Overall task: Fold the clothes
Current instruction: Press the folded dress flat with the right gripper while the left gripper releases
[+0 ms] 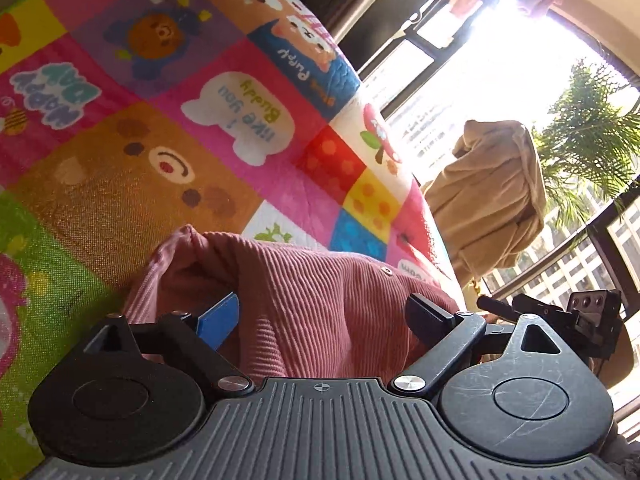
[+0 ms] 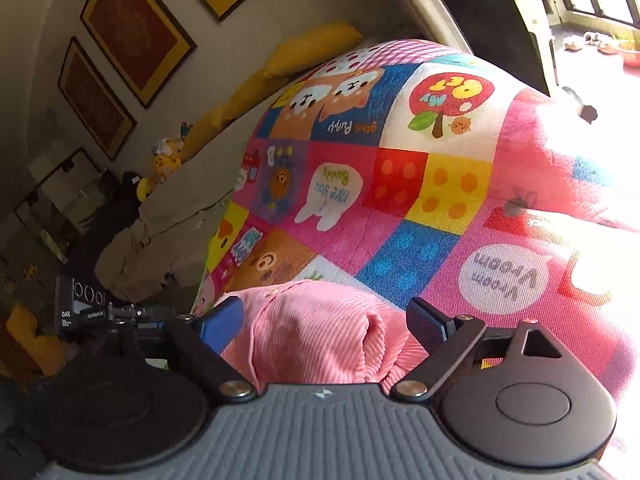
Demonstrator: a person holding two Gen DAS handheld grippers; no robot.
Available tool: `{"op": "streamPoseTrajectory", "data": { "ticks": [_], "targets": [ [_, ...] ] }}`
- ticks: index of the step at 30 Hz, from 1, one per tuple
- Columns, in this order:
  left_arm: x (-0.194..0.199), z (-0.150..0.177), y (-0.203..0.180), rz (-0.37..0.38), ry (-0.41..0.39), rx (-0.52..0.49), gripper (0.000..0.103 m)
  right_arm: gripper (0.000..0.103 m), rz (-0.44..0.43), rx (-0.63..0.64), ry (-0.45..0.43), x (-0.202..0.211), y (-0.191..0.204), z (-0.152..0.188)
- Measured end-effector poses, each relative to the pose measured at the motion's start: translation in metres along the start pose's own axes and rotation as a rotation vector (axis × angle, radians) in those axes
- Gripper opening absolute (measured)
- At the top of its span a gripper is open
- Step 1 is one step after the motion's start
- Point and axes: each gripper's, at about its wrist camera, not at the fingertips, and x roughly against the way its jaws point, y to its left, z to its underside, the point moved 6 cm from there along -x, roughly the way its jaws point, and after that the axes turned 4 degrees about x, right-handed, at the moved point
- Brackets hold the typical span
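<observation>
We count one pink corduroy garment (image 1: 304, 312), bunched on the near edge of one patchwork blanket (image 1: 168, 128). Two grippers. Left gripper (image 1: 324, 316): jaws spread wide, fabric mounded between them, not pinched. Right gripper (image 2: 324, 320): likewise wide, straddling a rolled fold of the same garment. One beige cloth (image 1: 496, 200) hangs far right by the window. Three framed pictures (image 2: 136, 28) far left.
</observation>
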Motion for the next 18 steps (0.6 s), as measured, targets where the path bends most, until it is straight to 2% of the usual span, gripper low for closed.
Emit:
{"op": "streamPoseTrajectory", "data": {
  "ticks": [2,4,8,10,12,13,15,18],
  "targets": [
    [-0.019,0.003,0.002,-0.048,0.046,0.020,0.094,0.089,-0.010,-0.069,0.023,-0.011,-0.010,0.005],
    [-0.020,0.005,-0.009,-0.102,0.010,-0.064,0.094,0.089,0.006,-0.076,0.054,-0.022,-0.015,0.015],
    [0.009,0.007,-0.050,-0.205,-0.135,-0.317,0.094,0.089,0.257,0.254,0.051,-0.024,-0.011,0.038],
    [0.018,0.009,-0.078,-0.186,-0.176,-0.420,0.095,0.089,0.383,0.419,0.049,-0.024,-0.009,0.048],
    [0.014,0.015,-0.107,-0.115,-0.163,-0.478,0.096,0.089,0.498,0.578,0.050,-0.025,-0.005,0.057],
    [0.005,0.020,-0.119,-0.086,-0.141,-0.503,0.096,0.089,0.520,0.632,0.060,-0.031,-0.003,0.065],
    [-0.020,0.034,-0.140,-0.077,-0.090,-0.568,0.096,0.089,0.495,0.703,0.079,-0.042,0.007,0.080],
    [-0.057,0.058,-0.150,-0.134,-0.019,-0.705,0.097,0.089,0.415,0.825,0.093,-0.052,0.032,0.103]
  ]
}}
